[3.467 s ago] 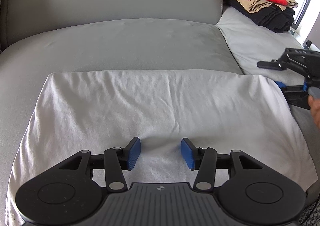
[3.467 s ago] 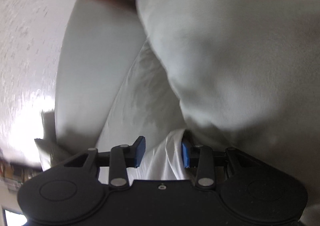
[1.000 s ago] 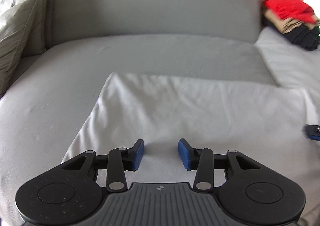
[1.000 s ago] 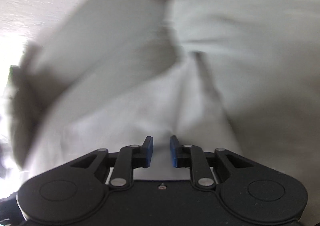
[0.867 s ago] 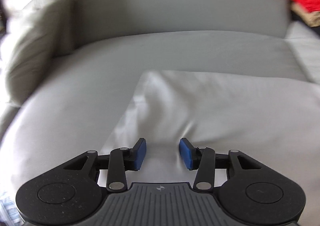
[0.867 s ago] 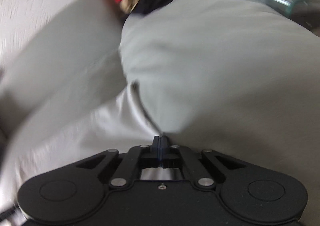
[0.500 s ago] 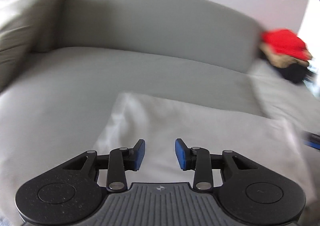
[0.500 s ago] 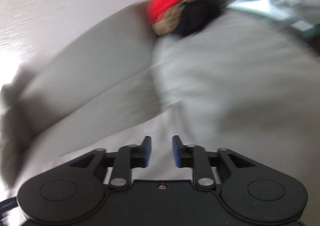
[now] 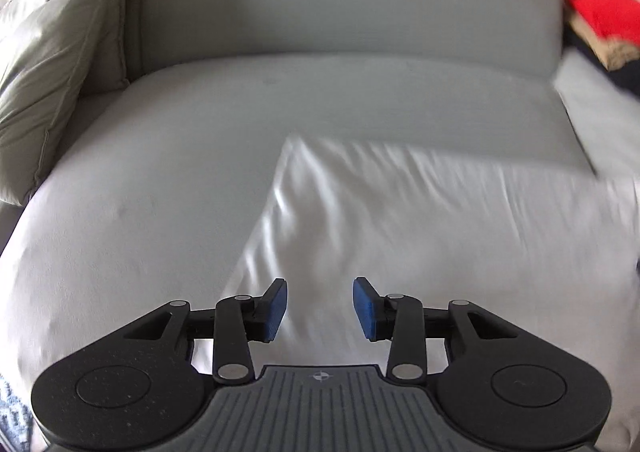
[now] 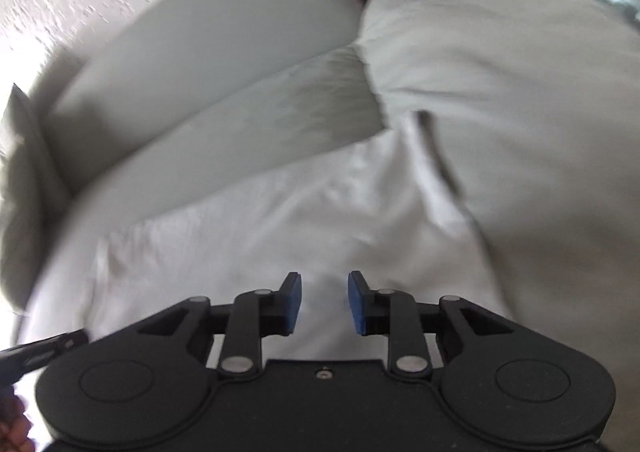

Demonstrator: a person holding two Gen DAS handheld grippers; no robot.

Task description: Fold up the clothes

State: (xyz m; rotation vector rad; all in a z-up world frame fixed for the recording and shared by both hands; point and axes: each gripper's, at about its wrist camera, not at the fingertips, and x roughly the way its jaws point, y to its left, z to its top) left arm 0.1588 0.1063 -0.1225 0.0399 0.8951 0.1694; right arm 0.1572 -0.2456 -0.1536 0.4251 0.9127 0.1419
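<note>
Grey sofa fills both your views, with one white cloth spread on its seat. Since a second ago your right gripper has parted from fully pinched to a narrow gap with nothing in it; your left gripper has just widened slightly and holds nothing. The cloth lies under and ahead of both. One pile of folded clothes sits far right.

Both wrist views look steeply down, close over the same white cloth on the sofa.
</note>
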